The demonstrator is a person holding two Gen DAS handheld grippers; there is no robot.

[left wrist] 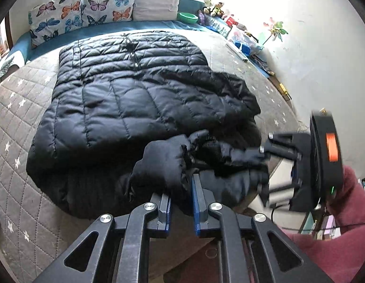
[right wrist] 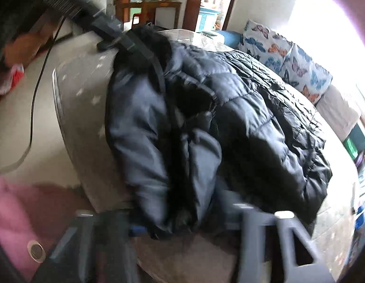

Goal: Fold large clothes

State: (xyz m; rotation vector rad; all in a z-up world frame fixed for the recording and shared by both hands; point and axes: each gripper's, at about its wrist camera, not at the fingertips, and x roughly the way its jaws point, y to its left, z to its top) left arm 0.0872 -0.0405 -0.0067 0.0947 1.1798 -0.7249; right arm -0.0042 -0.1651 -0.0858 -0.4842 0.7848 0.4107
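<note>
My bed [left wrist: 22, 122] carries the black puffer jacket [left wrist: 116, 99], spread flat across its quilt. My left gripper [left wrist: 181, 195] is clamped on a jacket fold at the near edge. My right gripper [left wrist: 264, 152] is blurred; I cannot tell its state.

puffer jacket [right wrist: 229, 122]: black, heaped on quilted bed [right wrist: 83, 99] | butterfly pillows [right wrist: 288, 61]: behind

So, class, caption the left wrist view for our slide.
Left gripper pinching a black puffer jacket on a quilted bed.
</note>
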